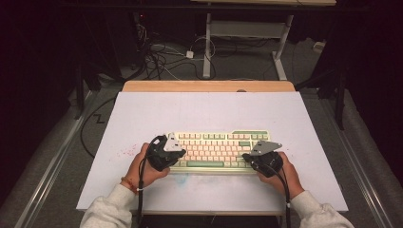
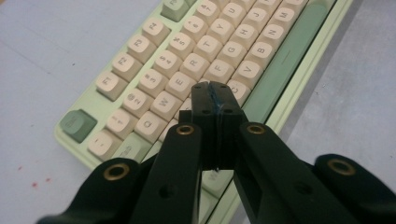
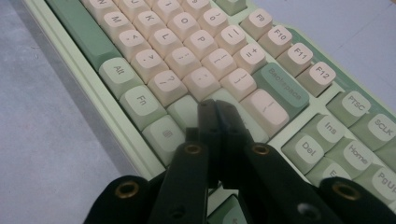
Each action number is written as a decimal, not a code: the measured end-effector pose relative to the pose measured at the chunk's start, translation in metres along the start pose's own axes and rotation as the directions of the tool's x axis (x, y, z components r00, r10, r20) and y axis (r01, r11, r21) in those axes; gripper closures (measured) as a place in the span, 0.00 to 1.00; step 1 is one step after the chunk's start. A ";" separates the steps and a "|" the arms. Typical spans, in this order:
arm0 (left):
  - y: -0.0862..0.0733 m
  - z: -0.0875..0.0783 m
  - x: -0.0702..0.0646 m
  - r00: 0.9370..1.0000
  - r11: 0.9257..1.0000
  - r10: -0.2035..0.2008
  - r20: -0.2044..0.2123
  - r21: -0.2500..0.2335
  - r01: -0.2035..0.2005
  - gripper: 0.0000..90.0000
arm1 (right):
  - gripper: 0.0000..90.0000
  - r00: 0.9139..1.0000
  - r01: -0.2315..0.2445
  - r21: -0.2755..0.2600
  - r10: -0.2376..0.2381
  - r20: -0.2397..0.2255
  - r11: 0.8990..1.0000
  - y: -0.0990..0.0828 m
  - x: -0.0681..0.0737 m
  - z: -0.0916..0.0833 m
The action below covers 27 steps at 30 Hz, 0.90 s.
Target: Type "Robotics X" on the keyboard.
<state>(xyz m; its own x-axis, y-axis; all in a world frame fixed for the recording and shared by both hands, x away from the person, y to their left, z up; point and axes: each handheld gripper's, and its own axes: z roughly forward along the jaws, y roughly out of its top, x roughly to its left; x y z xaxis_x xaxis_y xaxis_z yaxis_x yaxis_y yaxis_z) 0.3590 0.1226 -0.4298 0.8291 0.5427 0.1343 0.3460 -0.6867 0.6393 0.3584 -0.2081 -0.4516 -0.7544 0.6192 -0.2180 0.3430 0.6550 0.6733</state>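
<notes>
A pale green keyboard (image 1: pixel 216 151) with cream and green keys lies near the front of the white table. My left gripper (image 1: pixel 172 153) hovers over its left end, jaws pressed together with nothing between them; in the left gripper view its tips (image 2: pixel 212 91) sit above the keys near the C key, with the keyboard (image 2: pixel 154 79) stretching away behind. My right gripper (image 1: pixel 247 156) is over the keyboard's right end, also shut and empty; in the right gripper view its tips (image 3: pixel 215 106) hang above a green key left of the cream key under Backspace (image 3: pixel 285 88).
The white tabletop (image 1: pixel 204 114) has a wooden strip (image 1: pixel 209 86) along its far edge. Beyond it stand a desk frame (image 1: pixel 247 33) and loose cables (image 1: pixel 161 54) on the floor. Small red specks (image 1: pixel 124 153) mark the table left of the keyboard.
</notes>
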 end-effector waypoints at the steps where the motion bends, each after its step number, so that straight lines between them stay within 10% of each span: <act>1: 0.001 0.002 -0.001 1.000 1.000 0.004 -0.005 0.006 -0.004 0.97 | 1.00 1.000 0.001 0.000 -0.001 0.001 1.000 0.000 0.000 0.000; 27: 0.005 0.027 -0.003 1.000 0.997 0.031 0.004 0.066 -0.031 0.96 | 1.00 1.000 0.006 -0.001 -0.006 0.009 1.000 0.000 0.001 0.000</act>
<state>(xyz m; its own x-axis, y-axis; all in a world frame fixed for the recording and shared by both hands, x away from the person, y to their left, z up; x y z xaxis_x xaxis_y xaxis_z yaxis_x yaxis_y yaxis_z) 0.3702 0.1043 -0.4475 0.8410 0.5196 0.1508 0.3483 -0.7333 0.5839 0.3575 -0.2077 -0.4516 -0.7516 0.6191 -0.2279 0.3379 0.6580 0.6729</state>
